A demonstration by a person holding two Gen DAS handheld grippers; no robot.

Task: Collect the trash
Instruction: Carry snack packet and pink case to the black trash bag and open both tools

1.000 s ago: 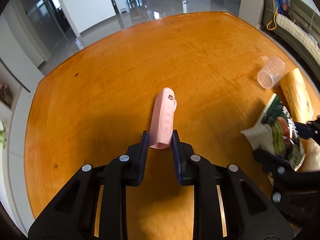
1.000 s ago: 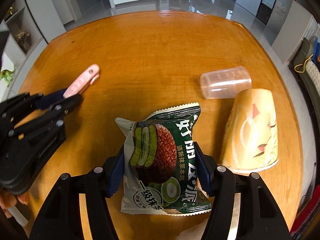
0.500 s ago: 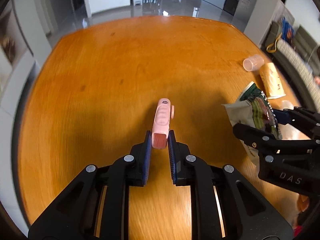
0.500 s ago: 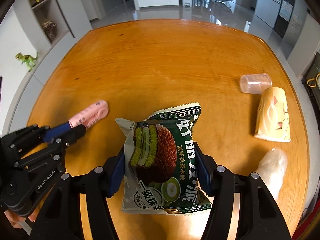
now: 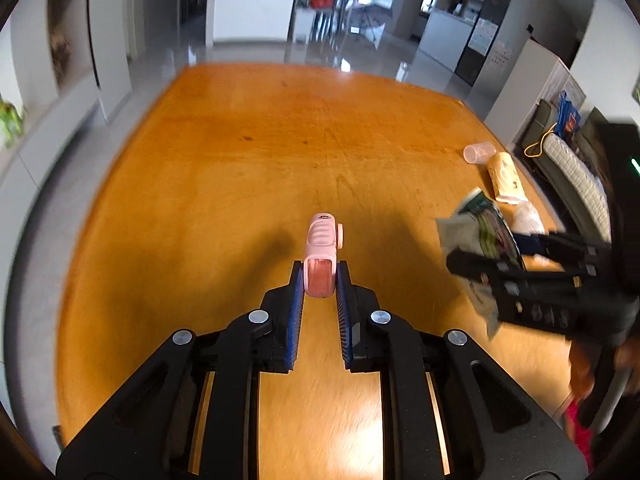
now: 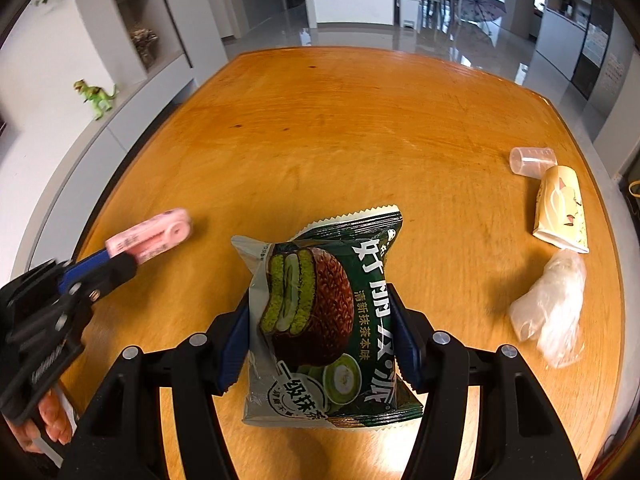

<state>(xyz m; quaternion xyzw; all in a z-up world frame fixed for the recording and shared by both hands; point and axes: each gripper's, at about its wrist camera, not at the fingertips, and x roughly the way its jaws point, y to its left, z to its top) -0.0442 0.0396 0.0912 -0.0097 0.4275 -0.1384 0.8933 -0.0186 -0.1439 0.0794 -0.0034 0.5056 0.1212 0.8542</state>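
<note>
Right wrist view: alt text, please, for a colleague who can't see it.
The right gripper holds a green snack packet above an orange wooden table. Left, the left gripper clamps a pink correction-tape dispenser; right lie two tipped cups and crumpled plastic.

I have the left gripper [image 5: 319, 280] pointing steeply down at the wooden table [image 5: 240, 168], its blue pads clamped on the near end of a pink case [image 5: 322, 258] that is lifted clear of that table. My right gripper [image 6: 322, 320] also tilts down over the table, to the right of the left one, jaws pressed on both sides of a green snack packet [image 6: 320, 312]. Low in the right wrist view, blurred fingers [image 6: 48, 420], probably the left hand's, wrap the left handle.
</note>
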